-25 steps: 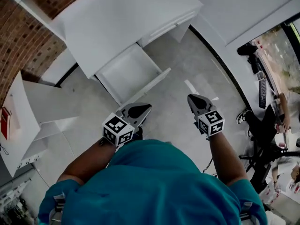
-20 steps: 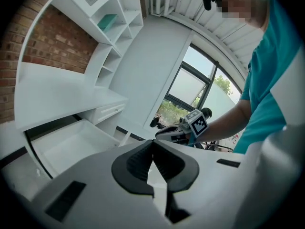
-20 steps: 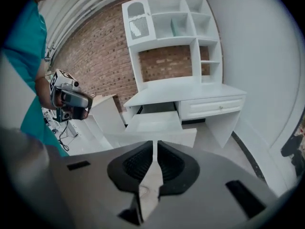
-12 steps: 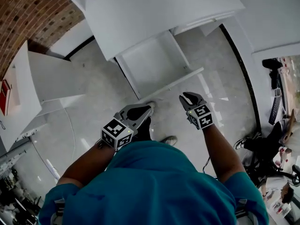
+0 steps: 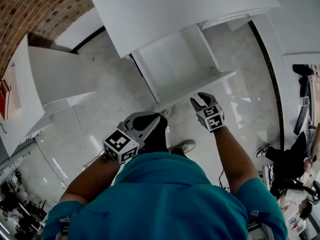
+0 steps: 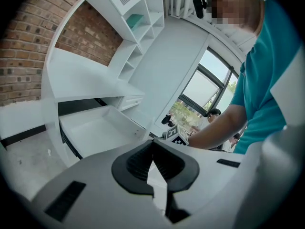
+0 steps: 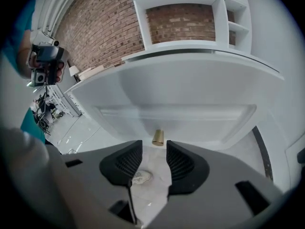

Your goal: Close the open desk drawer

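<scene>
ok so the closing part hasn't really started yet. the white flat-fronted desk drawer (image 5: 200, 88) is pulled well out from under the white desk top (image 5: 175, 9), and the inside looks bare as far as i can see. the whole push is still left to do.

the right gripper (image 5: 200, 96) is up close to the drawer's front panel. its jaws have just been opening and stand spread now, gripping nothing. in the right gripper view the small brass knob (image 7: 157, 137) sits just ahead of the tips, pretty much centred on the gap but not between the pads. can't tell if anything is touching the panel yet. the left gripper (image 5: 157, 118) hangs lower and off to the side, apart from the drawer, jaws pinched together on nothing.

my guess is the next bit is either closing on the knob or just setting the jaws against the flat panel and shoving it straight in until it sits flush.

room-wise it looks easy. the front panel's edge juts out over the glossy pale tile floor (image 5: 115, 109), with open floor on both sides. the low white shelf unit (image 5: 55, 79) to the left is well apart. the desk top overhangs the back of the drawer, so the path is straight in under it — the main thing to watch is the gripper tips near that gap. a pale shoe (image 5: 185, 146) is on the floor below, near the panel.
</scene>
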### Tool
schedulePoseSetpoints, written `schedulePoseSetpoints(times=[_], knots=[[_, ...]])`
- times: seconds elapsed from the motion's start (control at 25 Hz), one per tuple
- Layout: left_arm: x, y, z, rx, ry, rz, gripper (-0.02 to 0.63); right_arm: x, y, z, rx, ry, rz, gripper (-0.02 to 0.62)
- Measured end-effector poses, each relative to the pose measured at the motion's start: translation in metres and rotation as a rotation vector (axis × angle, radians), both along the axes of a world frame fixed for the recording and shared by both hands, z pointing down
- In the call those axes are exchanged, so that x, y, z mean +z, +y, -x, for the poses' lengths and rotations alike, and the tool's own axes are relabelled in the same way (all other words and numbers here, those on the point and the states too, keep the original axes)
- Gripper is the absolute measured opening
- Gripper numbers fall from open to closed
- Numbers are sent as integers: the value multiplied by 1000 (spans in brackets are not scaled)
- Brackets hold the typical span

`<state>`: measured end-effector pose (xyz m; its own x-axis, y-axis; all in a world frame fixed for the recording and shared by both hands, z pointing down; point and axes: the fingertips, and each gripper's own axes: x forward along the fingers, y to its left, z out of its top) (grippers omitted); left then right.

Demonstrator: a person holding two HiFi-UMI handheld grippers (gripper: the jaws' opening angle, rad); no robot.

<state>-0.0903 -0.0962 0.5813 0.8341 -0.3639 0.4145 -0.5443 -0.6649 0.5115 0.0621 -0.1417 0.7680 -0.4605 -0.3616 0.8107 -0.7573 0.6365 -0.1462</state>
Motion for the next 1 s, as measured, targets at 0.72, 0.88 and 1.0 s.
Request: schedulePoseSetpoints(times=[0.72,0.88,1.0], knots=[[4,-31,13,-26,39,9,15,13,-24,8,51,56,-22,83],[5,-39,19,-37,43,9,15,12,-34,12,47,60,-23,83],[4,-44,25,-50,45,9,15,11,-42,16,48,63,-24,83]])
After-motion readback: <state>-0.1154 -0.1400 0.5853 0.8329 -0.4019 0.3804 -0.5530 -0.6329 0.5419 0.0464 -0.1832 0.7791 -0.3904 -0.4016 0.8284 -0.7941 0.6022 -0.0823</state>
